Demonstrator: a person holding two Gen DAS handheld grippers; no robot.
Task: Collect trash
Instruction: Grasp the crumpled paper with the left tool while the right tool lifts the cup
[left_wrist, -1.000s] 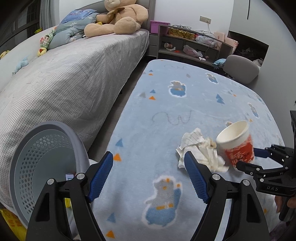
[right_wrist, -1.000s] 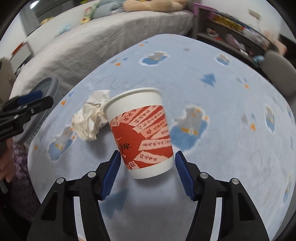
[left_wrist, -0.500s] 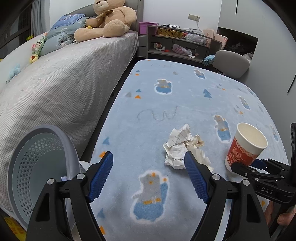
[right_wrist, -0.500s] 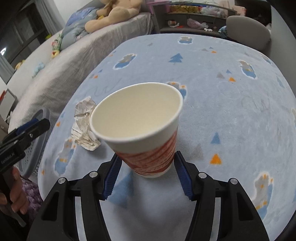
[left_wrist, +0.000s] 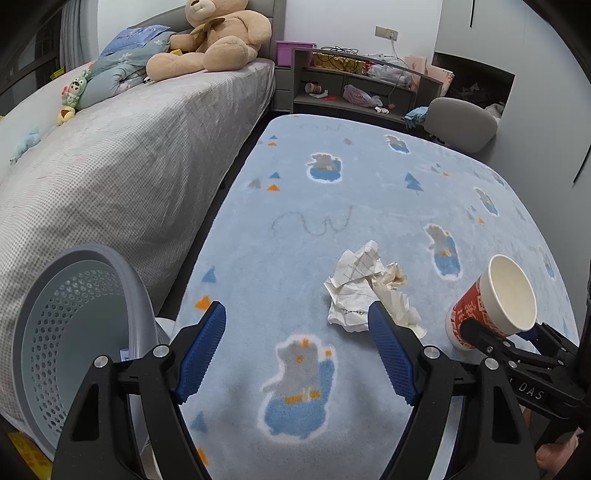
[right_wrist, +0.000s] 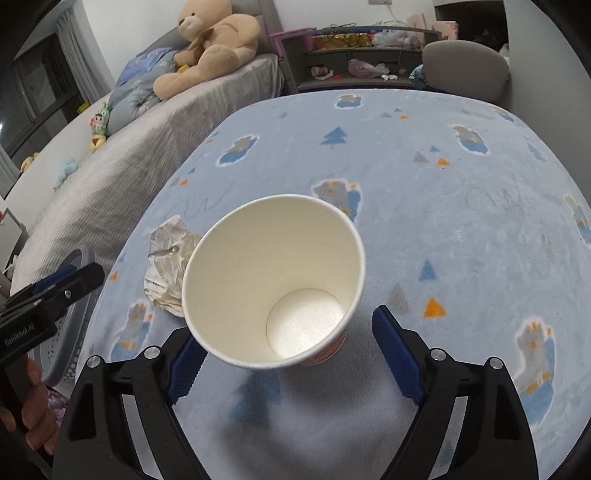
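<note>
Setting: a bedroom floor is covered by a pale blue rug (left_wrist: 332, 206) printed with small animals and triangles; a bed (left_wrist: 110, 173) with a grey cover runs along its left side.
Paper cup (right_wrist: 273, 284): a red-and-white paper cup is seen between the right gripper's fingers, tipped so that its open mouth and white bottom face the right wrist camera. In the left wrist view the cup (left_wrist: 491, 302) is tilted, mouth up and to the right, above the rug's right part.
Right gripper (right_wrist: 286, 354): its blue-padded jaws stand apart. The left pad is at the cup's wall, partly hidden by the rim; a clear gap is seen between the right pad and the cup. Whether the cup is gripped cannot be told.
Left gripper (left_wrist: 297, 347): its jaws are held wide apart with nothing between them, above the rug.
Crumpled paper (left_wrist: 364, 291): a wad of white crumpled paper lies on the rug, just left of the cup and just beyond the left gripper's right finger.
Basket (left_wrist: 74, 332): a grey perforated plastic basket is seen at the left, tilted with its opening toward the camera, beside the bed.
Bed contents: a large tan teddy bear (left_wrist: 210, 40) is propped at the far end.
</note>
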